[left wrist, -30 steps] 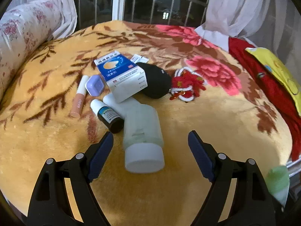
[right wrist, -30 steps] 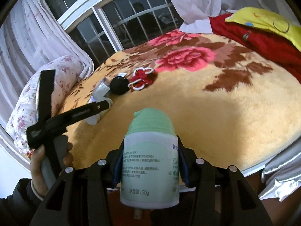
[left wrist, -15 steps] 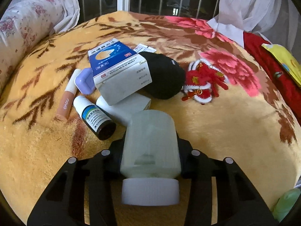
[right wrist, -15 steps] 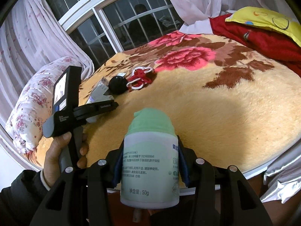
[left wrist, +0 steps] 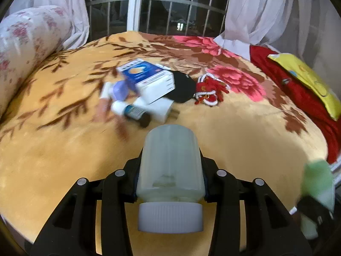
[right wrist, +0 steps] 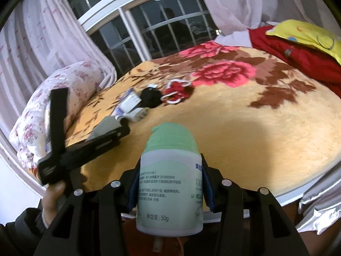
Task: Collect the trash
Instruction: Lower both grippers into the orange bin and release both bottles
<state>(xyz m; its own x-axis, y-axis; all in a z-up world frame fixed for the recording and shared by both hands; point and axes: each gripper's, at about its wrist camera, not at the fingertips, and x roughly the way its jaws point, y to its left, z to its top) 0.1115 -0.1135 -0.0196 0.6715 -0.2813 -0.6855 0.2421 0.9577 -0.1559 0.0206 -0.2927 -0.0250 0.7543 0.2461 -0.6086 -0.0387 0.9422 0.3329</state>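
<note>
Covering the whole bed: a plush yellow blanket (left wrist: 223, 132) patterned with brown leaves and pink-red flowers. Lying along its left edge, a rolled white quilt (left wrist: 27, 40) with small pink blossoms. Piled at the right side, a red cloth (left wrist: 298, 93) topped by a yellow pillow (left wrist: 309, 81). Standing behind the bed, a dark barred window (left wrist: 162, 6) in a white frame, flanked by sheer white curtains (left wrist: 262, 10).

Clustered mid-blanket, touching or overlapping: a blue-and-white carton (left wrist: 149, 81), a black pouch (left wrist: 183, 86) just right of it, a red-and-white knotted ornament (left wrist: 210, 91) beside the pouch, a lilac case (left wrist: 120, 89), a small dark dropper bottle (left wrist: 132, 112) with a white cap, a pale tube (left wrist: 104, 100) at the left, blurred.

Held off the blanket, nearer the camera than the cluster: a translucent white jar (left wrist: 169, 166), white screw cap toward the lens, pinched between the closed-in fingers of the left gripper (left wrist: 169, 181).

Clamped likewise in the right gripper (right wrist: 169, 185): a green-capped lotion bottle (right wrist: 170, 183), label reading 50g, cap pointing toward the bed, poised at the blanket's near edge.
</note>
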